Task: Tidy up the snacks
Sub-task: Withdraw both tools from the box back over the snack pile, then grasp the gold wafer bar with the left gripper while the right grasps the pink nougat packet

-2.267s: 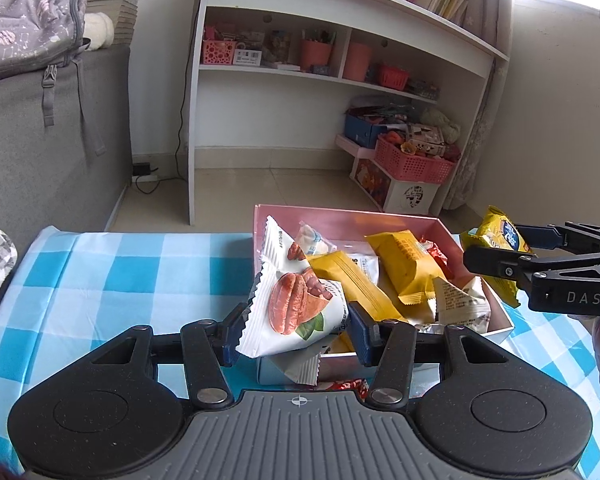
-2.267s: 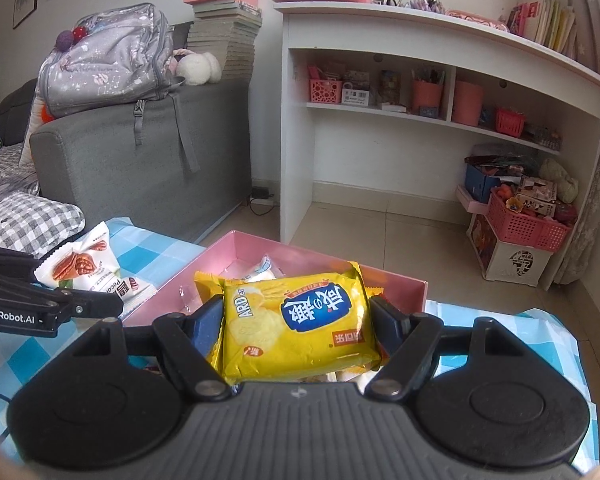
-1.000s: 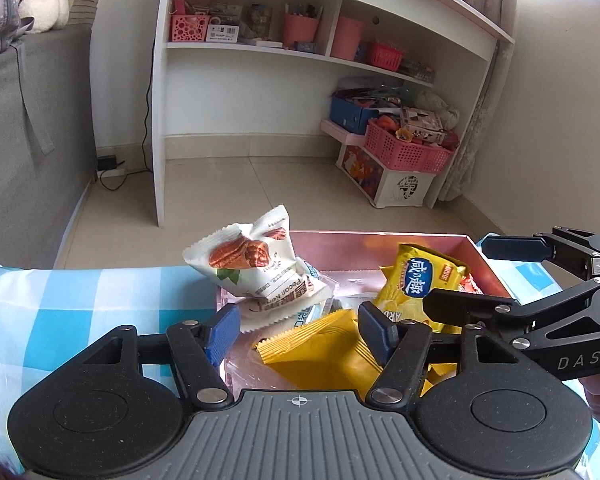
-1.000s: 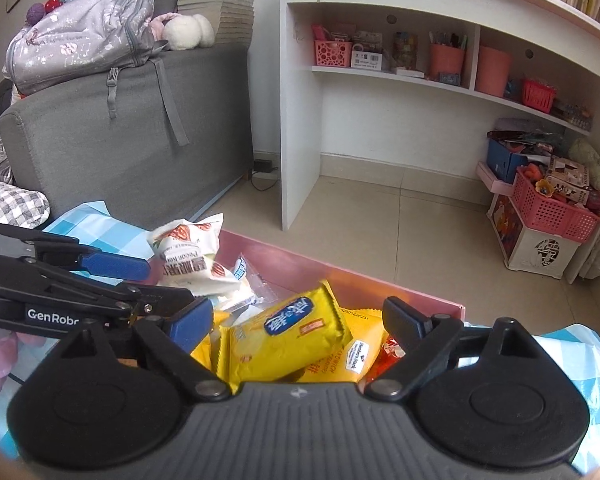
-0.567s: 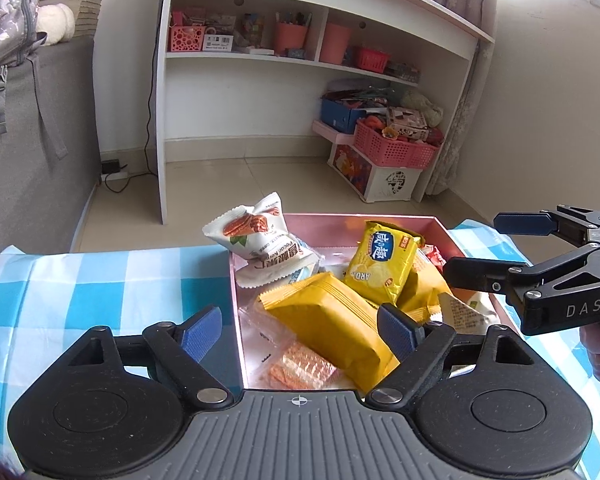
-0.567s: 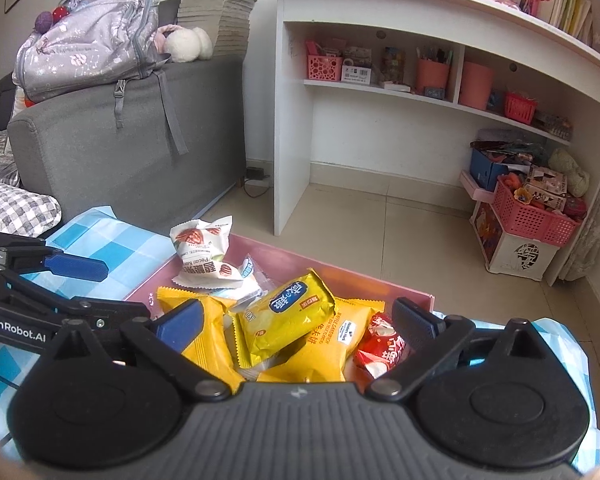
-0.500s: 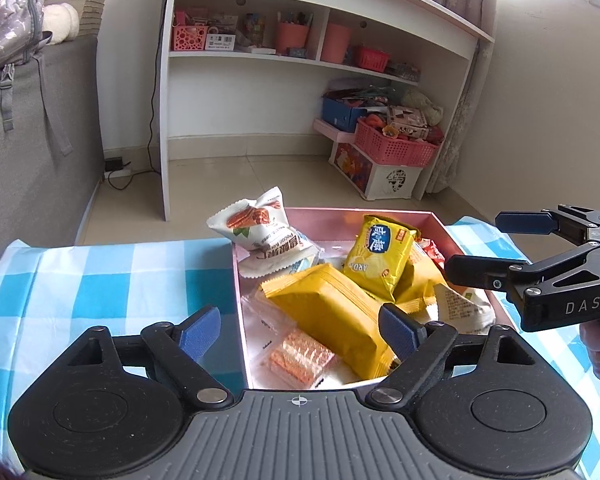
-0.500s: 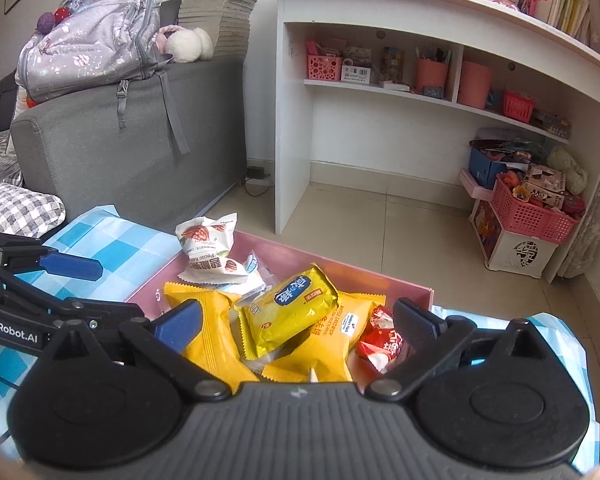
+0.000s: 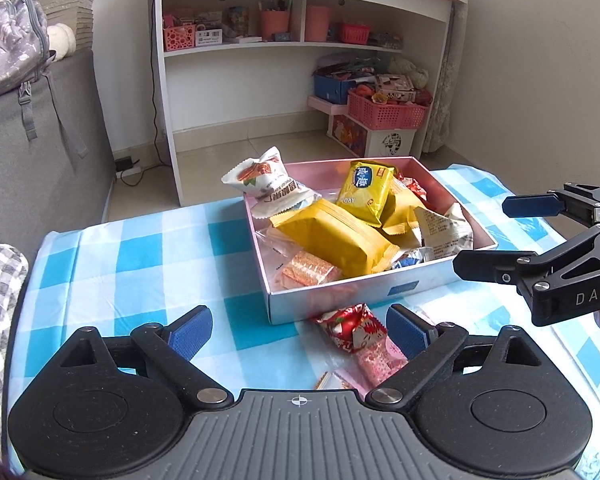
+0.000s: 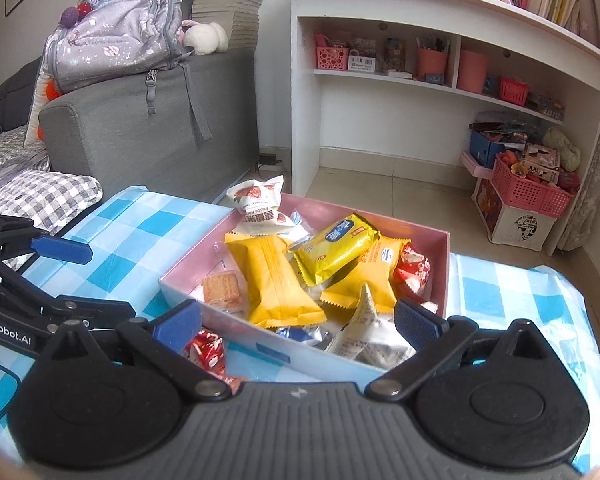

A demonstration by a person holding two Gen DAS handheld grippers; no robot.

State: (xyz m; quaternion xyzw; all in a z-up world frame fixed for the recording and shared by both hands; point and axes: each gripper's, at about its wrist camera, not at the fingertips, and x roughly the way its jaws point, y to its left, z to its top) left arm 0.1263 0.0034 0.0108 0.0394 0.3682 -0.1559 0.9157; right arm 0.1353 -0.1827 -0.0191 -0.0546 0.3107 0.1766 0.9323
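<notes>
A pink box (image 9: 384, 292) on a blue-and-white checked tablecloth (image 9: 140, 248) holds most of the snacks: a white pecan packet (image 9: 266, 186) propped on its far left corner, a yellow biscuit pack (image 9: 366, 192) lying across the pile, a large yellow wrapper (image 9: 332, 236) in the middle, and smaller sachets beneath. The left gripper (image 9: 300, 330) and the right gripper (image 10: 298, 320) both hover on the near side of the box; their jaws have just been opening and now stand wide with nothing between the pads. By the look of it, the sorting is well along but not finished. A red candy wrapper (image 9: 350, 326) lies on the cloth just outside the box's near wall, between the left gripper's fingers but untouched, with a pink-speckled packet (image 9: 376, 362) beside it (a further small packet peeks out below, too hidden to name). These stragglers appear to be what is left to gather.
</notes>
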